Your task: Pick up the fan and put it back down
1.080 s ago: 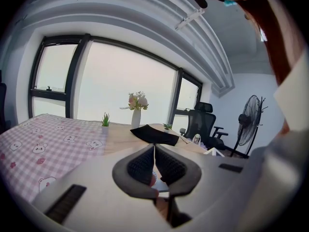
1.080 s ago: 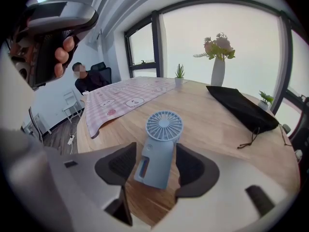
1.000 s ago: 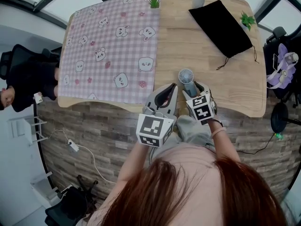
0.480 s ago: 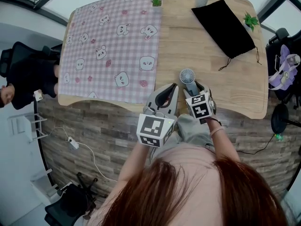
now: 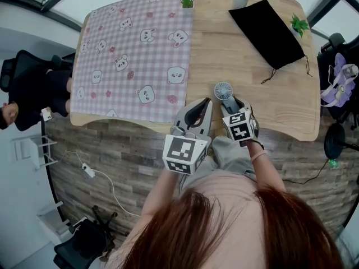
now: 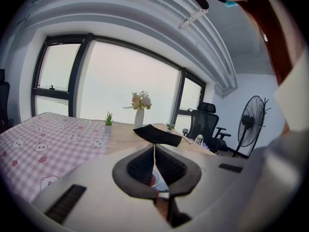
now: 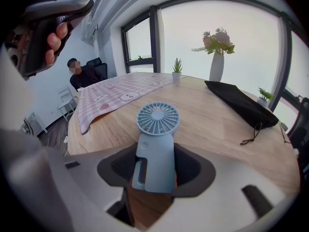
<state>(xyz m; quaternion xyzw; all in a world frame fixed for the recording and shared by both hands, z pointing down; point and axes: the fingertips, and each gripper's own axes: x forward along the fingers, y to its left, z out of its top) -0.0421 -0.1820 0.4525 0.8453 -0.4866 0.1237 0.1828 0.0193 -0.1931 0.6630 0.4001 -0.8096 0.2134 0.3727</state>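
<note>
My right claw, having just been closing, is gripping the fan by its handle at the surface's 5 o'clock edge, the narrow hold risking the head pivoting free on lifting, while my left claw is idling shut.

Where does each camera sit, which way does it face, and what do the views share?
Head view: on the person's head, steeply down at the table; hair, forearms, left gripper, right gripper show.
Left gripper view: on the left gripper, along its shut jaws toward the windows; hair at top right.
Right gripper view: on the right gripper, toward the windows; its jaws have just been closing on the fan; a hand top left.
Shared: all three see the black pouch.
</note>
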